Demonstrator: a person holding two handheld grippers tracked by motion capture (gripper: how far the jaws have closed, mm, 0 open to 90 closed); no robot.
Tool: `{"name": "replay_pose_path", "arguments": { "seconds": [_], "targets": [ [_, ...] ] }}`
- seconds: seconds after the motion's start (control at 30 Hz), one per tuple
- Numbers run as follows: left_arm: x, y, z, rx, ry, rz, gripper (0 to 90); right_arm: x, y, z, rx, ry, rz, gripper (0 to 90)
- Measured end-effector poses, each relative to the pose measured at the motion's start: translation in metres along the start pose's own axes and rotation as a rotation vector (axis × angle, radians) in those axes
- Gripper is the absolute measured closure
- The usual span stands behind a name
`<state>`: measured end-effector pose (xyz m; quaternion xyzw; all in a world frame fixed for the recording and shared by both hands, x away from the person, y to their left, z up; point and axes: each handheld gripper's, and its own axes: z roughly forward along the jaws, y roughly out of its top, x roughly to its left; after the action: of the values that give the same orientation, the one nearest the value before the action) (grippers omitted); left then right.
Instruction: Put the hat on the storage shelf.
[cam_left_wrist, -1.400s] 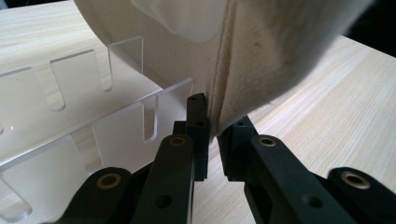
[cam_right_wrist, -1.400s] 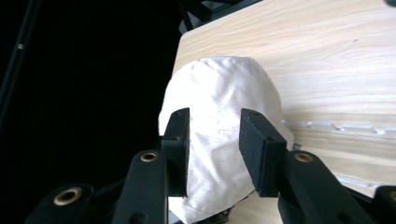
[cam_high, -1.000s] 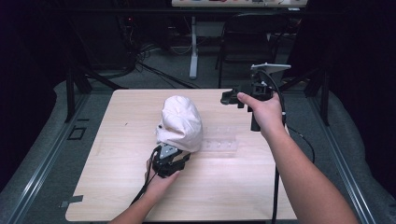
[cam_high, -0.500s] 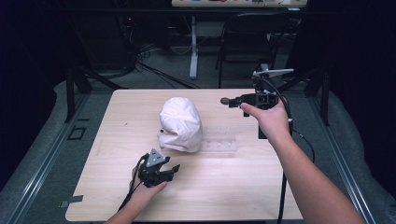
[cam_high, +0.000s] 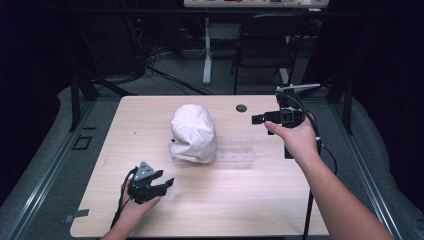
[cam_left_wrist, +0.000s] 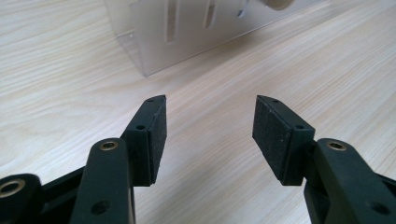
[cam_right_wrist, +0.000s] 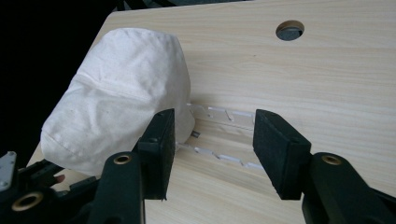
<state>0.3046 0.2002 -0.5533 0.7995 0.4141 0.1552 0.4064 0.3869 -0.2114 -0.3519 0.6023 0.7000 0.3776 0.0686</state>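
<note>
A white cloth cap (cam_high: 192, 132) lies at the middle of the wooden table (cam_high: 250, 200), draped over one end of a clear plastic rack (cam_high: 237, 150). My left gripper (cam_high: 167, 184) hovers near the table's front left, well apart from the cap. Its jaws have just been opening and stand open with nothing between them; its own view shows them (cam_left_wrist: 208, 105) over bare wood with the rack (cam_left_wrist: 187, 28) ahead. My right gripper (cam_high: 256, 119) is held to the right of the cap, its jaws also just opened and empty, framing the rack (cam_right_wrist: 224, 135) beside the cap (cam_right_wrist: 116, 93).
A round dark hole (cam_high: 241, 108) sits in the tabletop behind the rack. Beyond the far edge stand a chair (cam_high: 265, 45) and a desk leg (cam_high: 207, 55) in the dark. The left gripper's body (cam_right_wrist: 28, 186) shows low in the right gripper view.
The left gripper has let go of the cap's near edge and drawn back toward the front left. The right gripper has shifted right, away from the cap. Both jaws have opened wider.
</note>
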Motion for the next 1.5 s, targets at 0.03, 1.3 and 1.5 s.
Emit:
{"name": "replay_pose_path", "arguments": {
  "seconds": [0.03, 1.3, 1.5],
  "targets": [
    [0.002, -0.001, -0.002, 0.001, -0.002, -0.006, 45.6, -0.001, -0.001, 0.0, -0.002, -0.004, -0.001, 49.1],
    [0.023, -0.008, -0.001, -0.016, 0.021, -0.046, 45.3, -0.052, -0.137, 0.031, -0.085, -0.11, -0.124, 48.3],
    [0.024, -0.008, 0.0, -0.015, 0.024, -0.052, 45.4, -0.062, -0.161, 0.047, -0.089, -0.108, -0.1, 49.1]
  ]
}}
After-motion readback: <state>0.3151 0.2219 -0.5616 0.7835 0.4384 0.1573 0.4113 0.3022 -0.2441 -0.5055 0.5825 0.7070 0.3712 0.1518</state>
